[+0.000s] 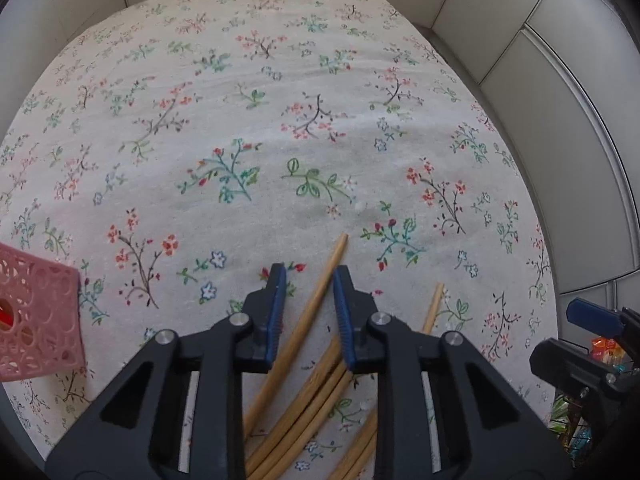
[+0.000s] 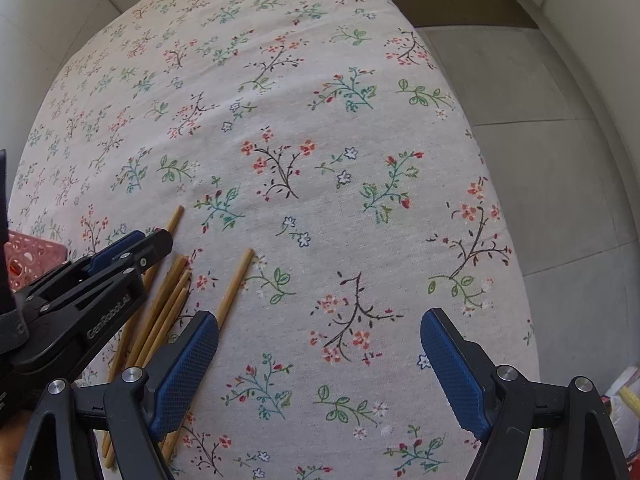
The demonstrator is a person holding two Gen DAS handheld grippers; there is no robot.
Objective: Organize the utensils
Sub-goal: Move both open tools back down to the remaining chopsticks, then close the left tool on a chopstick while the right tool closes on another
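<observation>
Several wooden chopsticks lie loose on the floral tablecloth. In the left wrist view my left gripper is open, its blue pads either side of one chopstick without touching it. In the right wrist view the chopsticks lie at the lower left, and the left gripper hovers over them. My right gripper is wide open and empty above bare cloth, to the right of the chopsticks. A pink perforated basket sits at the left; it also shows in the right wrist view.
The table's right edge drops to a grey tiled floor. White wall panels surround the table. My right gripper's fingertip shows at the right edge of the left wrist view, with colourful packets behind it.
</observation>
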